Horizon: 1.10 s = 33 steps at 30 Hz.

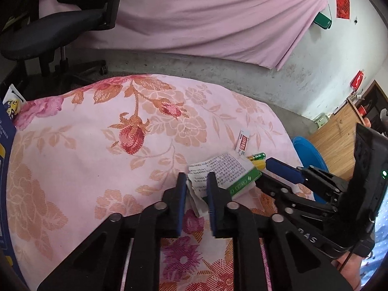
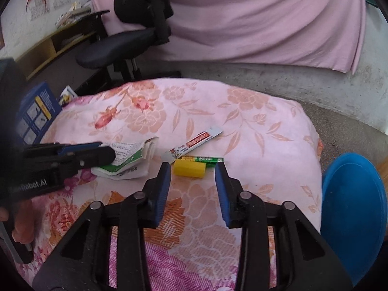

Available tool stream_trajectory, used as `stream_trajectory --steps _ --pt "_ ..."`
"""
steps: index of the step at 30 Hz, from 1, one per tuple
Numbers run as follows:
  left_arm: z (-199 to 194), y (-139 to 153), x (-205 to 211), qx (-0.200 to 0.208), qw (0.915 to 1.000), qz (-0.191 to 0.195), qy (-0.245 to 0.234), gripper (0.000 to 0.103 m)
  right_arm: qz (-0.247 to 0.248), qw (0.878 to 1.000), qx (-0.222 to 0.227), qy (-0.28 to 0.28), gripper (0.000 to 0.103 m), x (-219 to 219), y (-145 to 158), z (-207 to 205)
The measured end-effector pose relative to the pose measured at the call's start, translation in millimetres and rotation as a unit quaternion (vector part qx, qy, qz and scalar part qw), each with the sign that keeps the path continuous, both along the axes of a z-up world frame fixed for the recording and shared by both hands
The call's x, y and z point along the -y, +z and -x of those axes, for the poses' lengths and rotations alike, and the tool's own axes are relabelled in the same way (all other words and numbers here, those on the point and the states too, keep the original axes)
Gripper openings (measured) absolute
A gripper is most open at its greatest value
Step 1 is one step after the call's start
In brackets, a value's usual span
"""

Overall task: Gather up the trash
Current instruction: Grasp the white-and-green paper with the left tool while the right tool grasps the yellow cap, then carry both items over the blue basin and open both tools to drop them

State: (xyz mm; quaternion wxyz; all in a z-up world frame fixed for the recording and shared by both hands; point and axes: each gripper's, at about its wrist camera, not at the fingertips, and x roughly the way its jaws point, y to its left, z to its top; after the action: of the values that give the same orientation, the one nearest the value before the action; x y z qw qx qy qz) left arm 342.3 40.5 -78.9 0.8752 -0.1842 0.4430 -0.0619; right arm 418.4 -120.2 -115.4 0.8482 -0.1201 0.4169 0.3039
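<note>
Black linkages and blue-padded fingers (image 1: pixel 182 194) of the left gripper (image 1: pixel 196 181) fill the bottom of the left wrist view, drawn close together and pinching the near edge of a crumpled printed leaflet (image 1: pixel 224 167) that lies folded with a green-and-white flattened box (image 1: pixel 245 181) on the floral bedspread (image 1: pixel 84 145). From the right wrist view the same paper bundle (image 2: pixel 126 160) sits at about ten o'clock of the right gripper (image 2: pixel 192 167), whose jaws stand partly spread with nothing pressed between the pads. Just ahead of its fingertips, at twelve o'clock, rests a small yellow block (image 2: pixel 190 168), touching a green battery (image 2: pixel 208 159) that lies behind it. A flattened ointment tube (image 2: pixel 196 143) slants beyond those two, near but apart from the paper. Farther out, at three o'clock of the bed's edge, a blue round stool (image 2: pixel 351 208) stands on the floor. A blue carton (image 2: pixel 36 114) leans at the bed's far left corner, around nine o'clock. Behind the bed, at eleven o'clock, is a black office chair (image 2: pixel 135 31), and a pink curtain (image 2: pixel 254 19) hangs across the back wall.
</note>
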Motion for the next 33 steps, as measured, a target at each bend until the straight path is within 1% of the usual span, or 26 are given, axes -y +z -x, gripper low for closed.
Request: stream_trajectory --steps 5,6,7,10,15,17,21,23,24,26,29,32,33 --pt "2.8 5.6 2.3 0.013 0.9999 -0.006 -0.001 0.007 0.023 0.999 -0.021 0.008 0.065 -9.6 -9.9 -8.7" --pt "4.9 6.5 4.3 0.015 0.9999 -0.008 -0.001 0.007 0.020 1.000 -0.022 0.008 0.063 -9.4 -10.2 -8.7" --pt "6.3 8.3 5.1 0.017 0.9998 -0.012 -0.002 0.006 0.017 1.000 -0.021 0.007 0.057 -8.0 -9.3 -8.6" --pt "14.5 15.6 7.5 0.039 0.9990 -0.022 -0.008 0.004 0.000 1.000 -0.018 0.004 0.057 -2.3 -5.9 -7.8" --pt "28.7 28.9 17.8 0.082 0.9948 -0.060 -0.010 0.001 -0.037 0.999 0.016 -0.005 0.057 12.3 9.2 2.4" --pt "35.9 36.7 24.4 0.106 0.9914 -0.076 -0.009 0.000 -0.060 0.997 0.052 -0.013 0.057 21.8 20.4 11.9" --pt "47.7 59.4 42.4 0.164 0.9806 -0.108 -0.005 0.000 -0.095 0.988 0.121 -0.027 0.057 35.0 38.9 31.9" --pt "52.0 72.4 52.0 0.194 0.9744 -0.113 -0.004 0.000 -0.121 0.978 0.164 -0.035 0.057 46.6 50.6 45.3" --pt "53.4 78.3 54.9 0.208 0.9712 -0.115 -0.004 0.000 -0.129 0.975 0.177 -0.038 0.057 48.4 54.3 48.2" --pt "55.5 90.8 62.9 0.238 0.9641 -0.118 -0.004 0.000 -0.155 0.964 0.211 -0.044 0.057 59.3 63.0 59.1" --pt "59.0 108.3 77.6 0.280 0.9525 -0.120 -0.010 0.000 -0.166 0.951 0.254 -0.061 0.057 71.1 71.8 70.8" --pt "61.7 123.4 97.6 0.322 0.9382 -0.124 -0.022 0.000 -0.178 0.931 0.306 -0.086 0.057 91.1 84.8 83.5" --pt "62.1 126.5 102.2 0.332 0.9348 -0.125 -0.026 0.000 -0.182 0.927 0.316 -0.092 0.057 97.3 88.0 85.7"
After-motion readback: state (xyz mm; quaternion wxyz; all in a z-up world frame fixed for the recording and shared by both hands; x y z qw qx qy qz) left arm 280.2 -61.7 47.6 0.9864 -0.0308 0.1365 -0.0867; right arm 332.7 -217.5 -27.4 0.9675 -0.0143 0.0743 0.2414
